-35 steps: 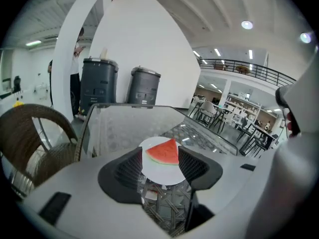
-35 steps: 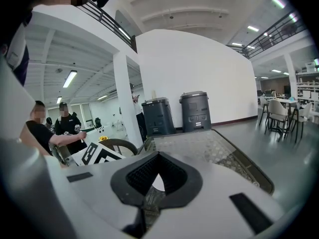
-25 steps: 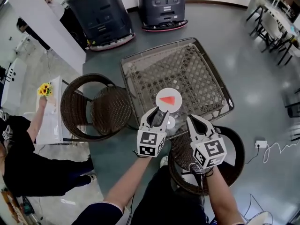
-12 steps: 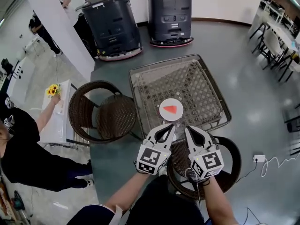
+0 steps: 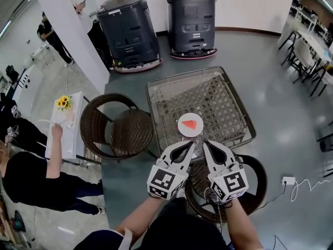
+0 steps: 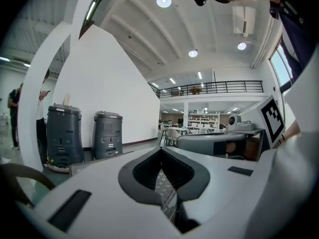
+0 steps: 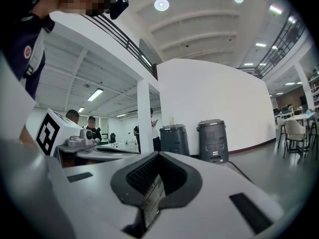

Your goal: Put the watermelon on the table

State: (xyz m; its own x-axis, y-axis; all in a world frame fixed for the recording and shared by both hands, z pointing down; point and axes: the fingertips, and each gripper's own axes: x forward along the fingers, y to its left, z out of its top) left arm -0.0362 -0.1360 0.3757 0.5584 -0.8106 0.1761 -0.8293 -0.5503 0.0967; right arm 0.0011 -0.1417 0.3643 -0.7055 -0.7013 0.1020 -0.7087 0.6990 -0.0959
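Observation:
A red watermelon slice [image 5: 191, 124] lies on a small white plate [image 5: 182, 129] near the front edge of the square wicker table [image 5: 218, 90]. My left gripper [image 5: 191, 145] hangs just short of the plate, shut with nothing in it; in the left gripper view [image 6: 160, 169] its pads meet. The right gripper [image 5: 206, 145] is beside it, also shut and empty, and its pads are together in the right gripper view [image 7: 156, 176]. Neither touches the plate or the slice. Both point nearly level across the room.
A wicker chair [image 5: 117, 126] stands left of the table, another [image 5: 255, 184] under my right arm. Two dark grey machines [image 5: 130, 27] [image 5: 191, 17] stand behind the table. People and a white stand with sunflowers [image 5: 63, 103] are at left. A cable [image 5: 304, 184] lies at right.
The left gripper's jaws, open near the plate a second ago, have shut on nothing. Both grippers have lifted and drawn back from the plate. The slice stays on its plate.

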